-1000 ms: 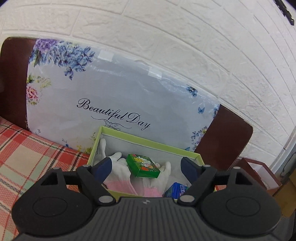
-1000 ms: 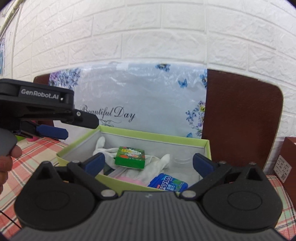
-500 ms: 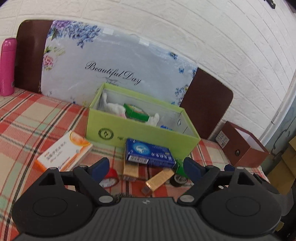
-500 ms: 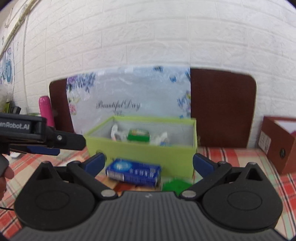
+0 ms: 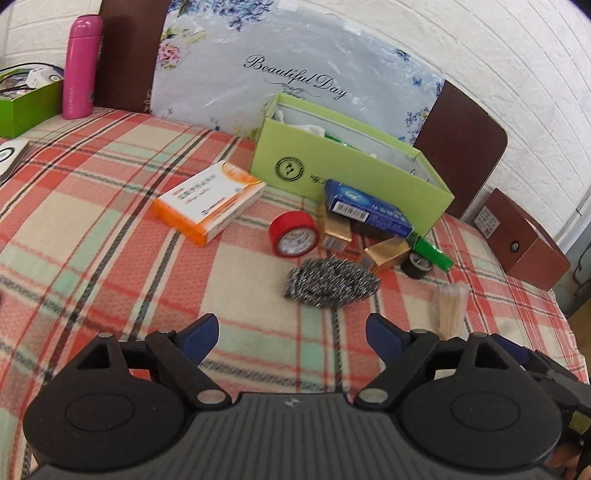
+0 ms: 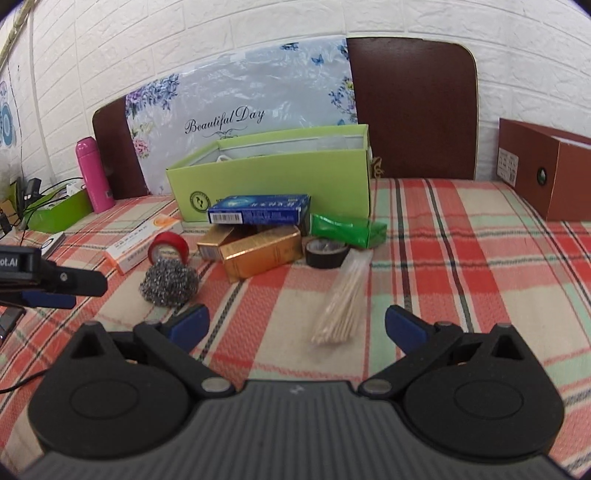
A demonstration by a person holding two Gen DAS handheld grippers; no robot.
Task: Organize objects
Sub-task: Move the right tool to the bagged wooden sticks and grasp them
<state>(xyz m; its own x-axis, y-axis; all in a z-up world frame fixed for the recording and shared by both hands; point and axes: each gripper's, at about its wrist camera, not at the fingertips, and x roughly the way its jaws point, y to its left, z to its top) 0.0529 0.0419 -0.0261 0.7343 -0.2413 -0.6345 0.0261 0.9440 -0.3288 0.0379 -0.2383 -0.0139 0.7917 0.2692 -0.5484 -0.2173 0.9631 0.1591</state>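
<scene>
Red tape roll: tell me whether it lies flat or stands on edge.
On edge. The red tape roll rests on its rim on the plaid cloth, its round face towards the left wrist camera.

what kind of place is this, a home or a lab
Most likely a home-style room, perhaps staged for recording. A plaid cloth covers the surface, which stands against a white brick wall. Household odds and ends lie by a green box: a steel scourer, tape rolls, small cartons.
</scene>
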